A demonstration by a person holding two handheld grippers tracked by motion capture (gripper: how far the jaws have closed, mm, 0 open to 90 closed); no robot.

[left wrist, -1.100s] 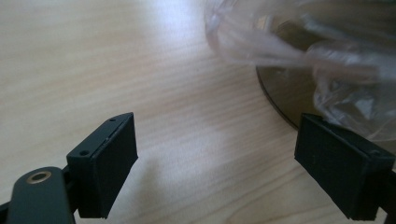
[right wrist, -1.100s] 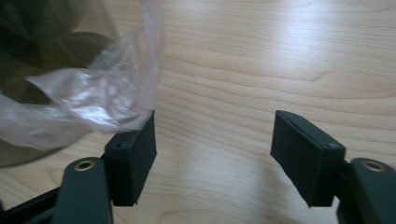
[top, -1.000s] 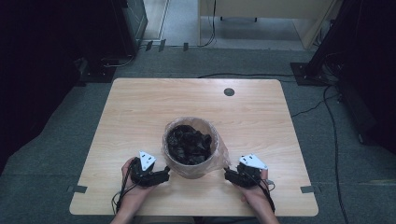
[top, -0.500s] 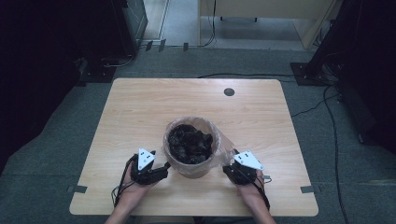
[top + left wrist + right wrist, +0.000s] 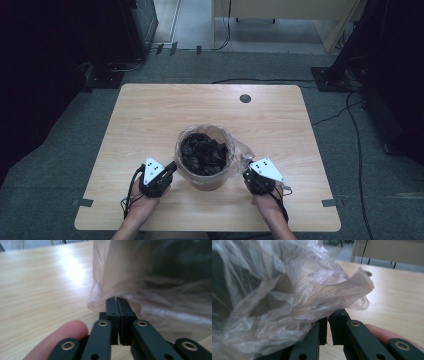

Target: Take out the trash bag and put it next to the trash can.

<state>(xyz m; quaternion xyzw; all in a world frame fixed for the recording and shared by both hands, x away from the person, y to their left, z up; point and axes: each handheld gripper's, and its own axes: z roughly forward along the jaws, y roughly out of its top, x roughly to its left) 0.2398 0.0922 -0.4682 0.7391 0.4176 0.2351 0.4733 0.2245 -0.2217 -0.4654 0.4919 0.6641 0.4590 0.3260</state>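
1. Left claw [image 5: 117, 300] pressed shut, jaws meeting at the tips on the hanging hem of the thin clear plastic liner bag [image 5: 150, 290], at the bin's left flank. Pinched low, presumably to get a firm hold on loose film rather than on the rigid wall.
2. Right claw [image 5: 328, 317] closed to a narrow slit; crumpled film draped over the left jaw and across the gap. Whether film is actually nipped between the jaws: cannot tell from here.
3. Seen from above, left claw [image 5: 167, 170] and right claw [image 5: 246, 172] set on opposite sides of the round tan bin [image 5: 206, 181], mirrored, likely so the bag can be drawn evenly from both sides.
4. Liner bag [image 5: 235, 145] folded over the rim, a loose flap bunched out toward the right claw.
5. Inside, a dark crumpled heap of black waste [image 5: 202, 152] filling the bag nearly to the rim.
6. Bin standing upright on the pale wooden tabletop [image 5: 150, 115], near the front edge between both hands, within easy reach.
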